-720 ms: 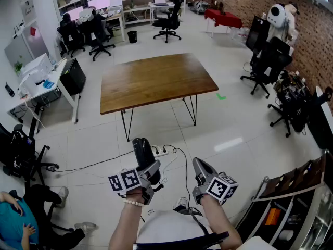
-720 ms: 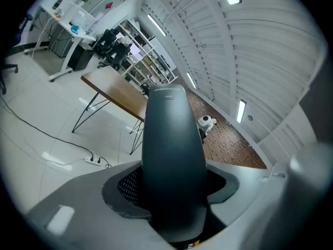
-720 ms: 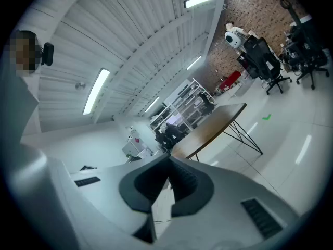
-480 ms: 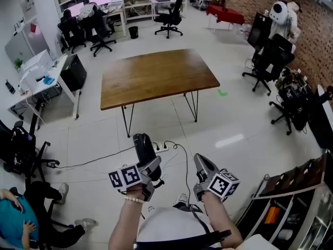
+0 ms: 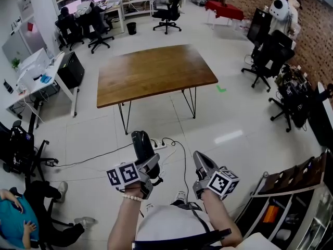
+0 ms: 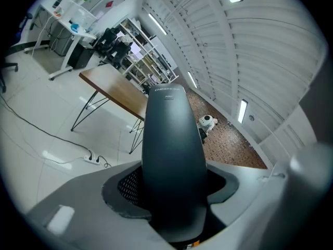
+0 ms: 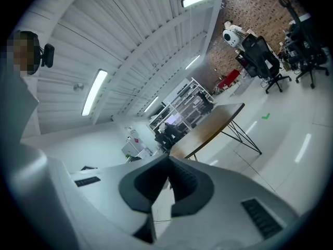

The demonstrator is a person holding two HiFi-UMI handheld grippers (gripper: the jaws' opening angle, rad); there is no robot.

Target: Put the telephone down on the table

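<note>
Plainly, the telephone [image 6: 171, 160] is a smooth dark handset (rounded, tapering upward).

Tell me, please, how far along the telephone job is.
Done: the left gripper grips the dark rounded telephone handset. In hand: carrying it over the white floor, short of the brown wooden table. Left: reach the table, set it down. The right gripper is shut, empty.
</note>
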